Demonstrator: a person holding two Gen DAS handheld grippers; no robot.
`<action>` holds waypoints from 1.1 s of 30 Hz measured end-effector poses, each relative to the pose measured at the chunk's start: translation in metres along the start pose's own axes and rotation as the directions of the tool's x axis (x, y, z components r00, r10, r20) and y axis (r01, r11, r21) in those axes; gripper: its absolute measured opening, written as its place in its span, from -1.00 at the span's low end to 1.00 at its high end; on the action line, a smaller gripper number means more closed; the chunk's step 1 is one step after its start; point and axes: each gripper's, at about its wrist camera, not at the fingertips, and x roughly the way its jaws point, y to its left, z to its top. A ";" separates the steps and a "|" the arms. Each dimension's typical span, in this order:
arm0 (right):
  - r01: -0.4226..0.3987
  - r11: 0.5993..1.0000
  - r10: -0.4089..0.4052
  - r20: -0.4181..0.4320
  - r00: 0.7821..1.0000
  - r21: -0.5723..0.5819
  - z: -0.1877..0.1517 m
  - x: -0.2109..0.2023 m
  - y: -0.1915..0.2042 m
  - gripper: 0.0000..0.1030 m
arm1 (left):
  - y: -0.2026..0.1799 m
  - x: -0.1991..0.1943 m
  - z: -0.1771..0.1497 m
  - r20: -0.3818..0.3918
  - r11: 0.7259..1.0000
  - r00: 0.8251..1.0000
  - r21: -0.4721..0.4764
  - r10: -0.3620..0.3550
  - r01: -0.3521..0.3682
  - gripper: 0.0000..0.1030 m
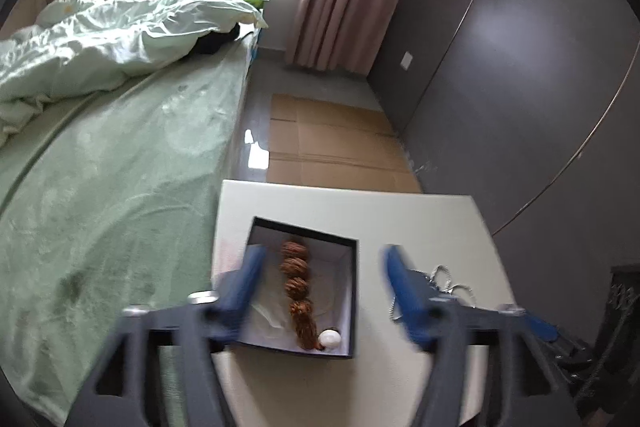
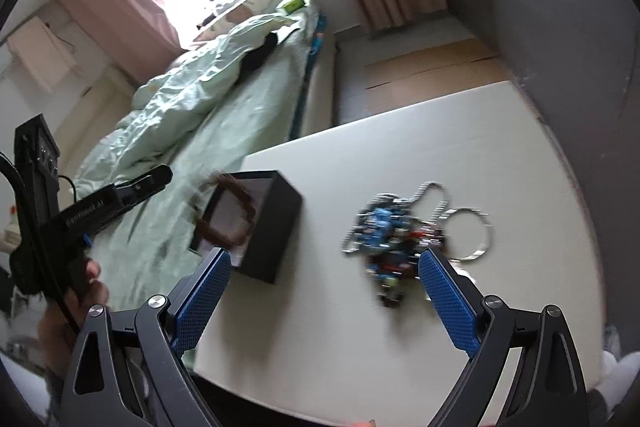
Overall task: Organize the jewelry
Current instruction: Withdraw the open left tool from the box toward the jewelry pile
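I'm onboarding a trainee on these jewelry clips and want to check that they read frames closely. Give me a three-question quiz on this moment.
1. True or false: the brown beaded bracelet lies inside the black box.
2. What lies at the near end of the bracelet in the box? A) a white bead B) a silver ring C) a key
3. Fill in: the tangled pile of jewelry lies on the white table, in front of the ____ claw.

Key
1. True.
2. A: a white bead.
3. Right: the right claw is open and empty before the pile; the left claw is open over the box.
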 end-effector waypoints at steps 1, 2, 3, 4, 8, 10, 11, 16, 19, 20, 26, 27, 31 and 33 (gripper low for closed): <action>0.010 1.000 -0.010 0.004 1.000 0.002 -0.001 -0.003 -0.003 0.86 | -0.001 -0.004 -0.001 0.015 1.000 1.000 -0.004 -0.006 0.006 0.56; 0.024 1.000 -0.025 0.011 1.000 0.005 -0.003 -0.007 -0.007 0.86 | -0.003 -0.007 -0.003 0.025 1.000 1.000 -0.001 -0.004 0.004 0.65; 0.032 0.999 -0.032 0.015 0.999 0.007 -0.005 -0.010 -0.010 0.86 | -0.005 -0.009 -0.005 0.030 1.000 1.000 0.004 0.000 0.000 0.67; 0.041 0.999 -0.041 0.018 0.999 0.008 -0.007 -0.011 -0.014 0.86 | -0.007 -0.010 -0.006 0.031 1.000 1.000 0.008 0.002 -0.002 0.67; 0.050 0.998 -0.051 0.036 0.998 0.023 -0.014 -0.018 -0.031 0.87 | -0.019 -0.013 -0.016 0.022 1.000 1.000 0.022 -0.018 0.018 0.67; 0.027 0.999 -0.029 0.037 0.999 0.040 -0.018 -0.020 -0.039 0.87 | -0.028 -0.013 -0.021 0.017 0.999 1.000 0.039 -0.024 0.023 0.67; 0.018 0.999 -0.019 0.039 0.999 0.047 -0.020 -0.020 -0.043 0.87 | -0.032 -0.012 -0.024 0.012 0.998 0.999 0.047 -0.030 0.029 0.67; -0.004 0.998 0.000 0.071 0.997 0.060 -0.034 -0.023 -0.056 0.87 | -0.056 -0.007 -0.036 -0.006 0.995 0.999 0.088 -0.053 0.053 0.67; -0.041 0.997 0.036 0.074 0.997 0.061 -0.042 -0.026 -0.061 0.87 | -0.067 -0.002 -0.042 -0.022 0.992 0.998 0.107 -0.063 0.065 0.67; -0.043 0.998 0.039 0.062 0.997 0.053 -0.045 -0.025 -0.063 0.87 | -0.071 -0.001 -0.044 -0.028 0.991 0.997 0.111 -0.067 0.070 0.67; -0.046 0.999 0.046 0.067 0.997 0.007 -0.068 -0.027 -0.075 0.87 | -0.088 0.010 -0.056 -0.057 0.987 0.996 0.138 -0.075 0.082 0.67; -0.048 0.999 0.048 0.070 0.996 -0.003 -0.070 -0.028 -0.076 0.87 | -0.090 0.012 -0.057 -0.062 0.986 0.996 0.145 -0.071 0.080 0.67; -0.026 0.999 0.028 0.055 0.998 -0.033 -0.077 -0.028 -0.078 0.87 | -0.105 0.024 -0.063 -0.097 0.977 0.992 0.192 -0.078 0.096 0.67; 0.032 0.998 -0.028 0.063 0.998 -0.058 -0.078 -0.029 -0.079 0.87 | -0.115 0.031 -0.067 -0.113 0.967 0.991 0.235 -0.075 0.100 0.56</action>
